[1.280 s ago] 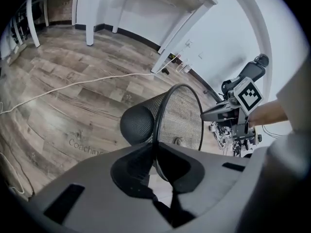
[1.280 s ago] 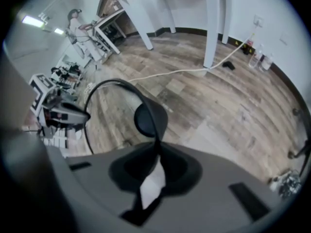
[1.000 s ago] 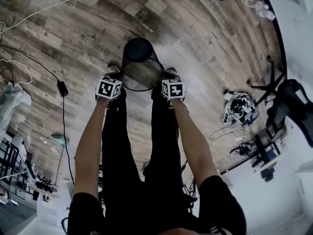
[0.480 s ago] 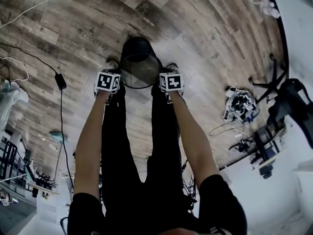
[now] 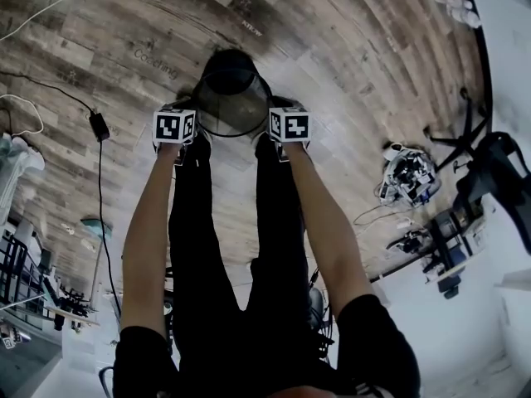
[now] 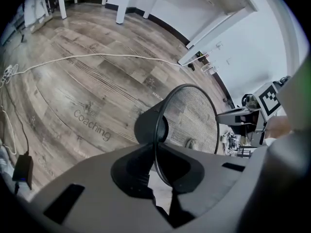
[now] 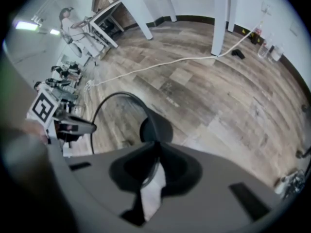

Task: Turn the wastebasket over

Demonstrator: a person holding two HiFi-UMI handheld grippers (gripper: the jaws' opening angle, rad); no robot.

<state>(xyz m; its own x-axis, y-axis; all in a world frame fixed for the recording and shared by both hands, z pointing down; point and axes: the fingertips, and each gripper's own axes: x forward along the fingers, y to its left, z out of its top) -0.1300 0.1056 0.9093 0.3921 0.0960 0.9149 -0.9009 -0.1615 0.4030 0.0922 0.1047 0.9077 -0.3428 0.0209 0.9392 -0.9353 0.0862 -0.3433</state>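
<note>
A black mesh wastebasket (image 5: 232, 98) hangs over the wooden floor in front of the person's legs, its open mouth facing up toward the head camera and its solid base (image 5: 231, 61) toward the floor. My left gripper (image 5: 196, 136) is shut on the rim's left side, my right gripper (image 5: 267, 136) on the rim's right side. In the left gripper view the thin rim of the wastebasket (image 6: 190, 114) runs between the jaws of the left gripper (image 6: 156, 171). The right gripper view shows the wastebasket (image 7: 156, 128) the same way, pinched in the right gripper (image 7: 154, 171).
The person's black trouser legs (image 5: 224, 247) stand right behind the basket. A black cable with an adapter (image 5: 98, 125) and a white cable (image 5: 50, 5) lie on the floor at left. An office chair (image 5: 489, 172) and a heap of gear (image 5: 406, 181) sit at right.
Both grippers and the basket have sunk toward the floor together, sliding up the head view. Both grips on the rim hold unchanged.
</note>
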